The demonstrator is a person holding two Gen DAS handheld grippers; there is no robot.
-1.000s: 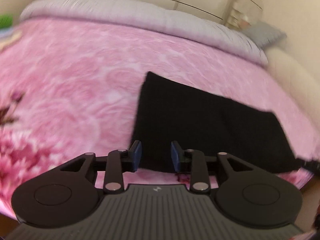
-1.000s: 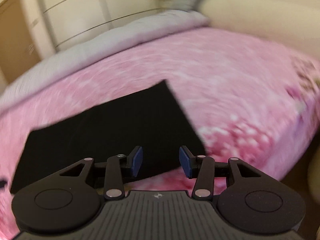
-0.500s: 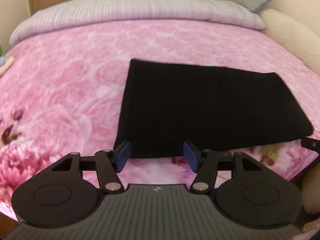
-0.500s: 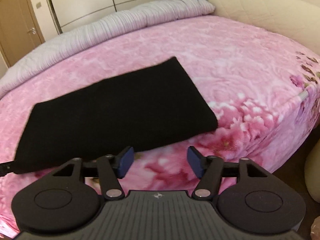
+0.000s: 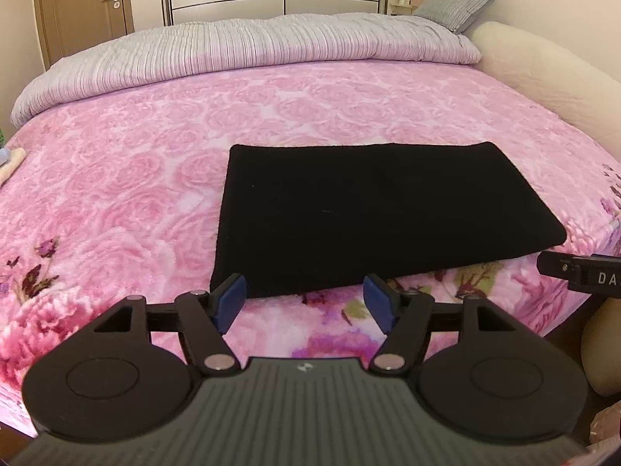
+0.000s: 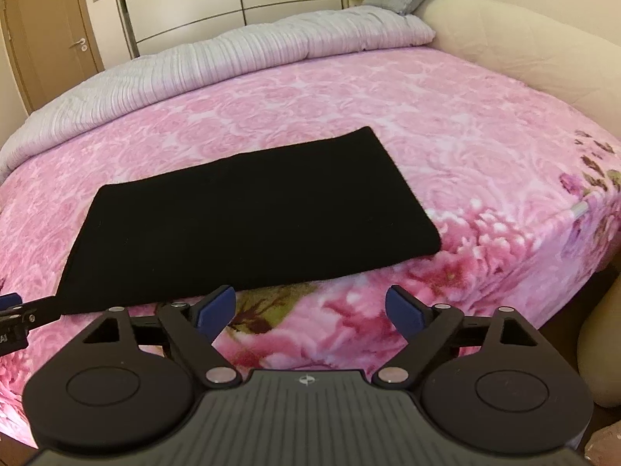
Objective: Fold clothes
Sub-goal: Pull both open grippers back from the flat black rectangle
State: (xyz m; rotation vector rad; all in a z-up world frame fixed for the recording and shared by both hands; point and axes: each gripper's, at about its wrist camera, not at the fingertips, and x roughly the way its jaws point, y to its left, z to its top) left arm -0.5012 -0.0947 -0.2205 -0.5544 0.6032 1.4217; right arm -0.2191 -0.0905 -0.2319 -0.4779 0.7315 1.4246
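A black garment (image 5: pixel 372 213) lies folded into a flat rectangle on the pink rose-patterned bed (image 5: pixel 136 163); the right wrist view shows the garment (image 6: pixel 248 217) from its other end. My left gripper (image 5: pixel 306 303) hovers open just short of the garment's near edge, nothing between its blue pads. My right gripper (image 6: pixel 310 308) is open too, over the blanket's front edge, clear of the cloth. Each view catches the tip of the other tool: the right gripper (image 5: pixel 578 273) at the right edge, the left gripper (image 6: pixel 19 314) at the left edge.
A grey striped duvet (image 5: pixel 240 50) is bunched along the far side of the bed with a grey pillow (image 5: pixel 454 4) at its right end. A cream padded headboard (image 6: pixel 524 42) curves along the right. Wardrobe doors and a wooden door (image 5: pixel 85 4) stand behind.
Both grippers have opened wider and drawn back from the garment toward the bed's front edge. The views have steadied and the garment lies flat and still.
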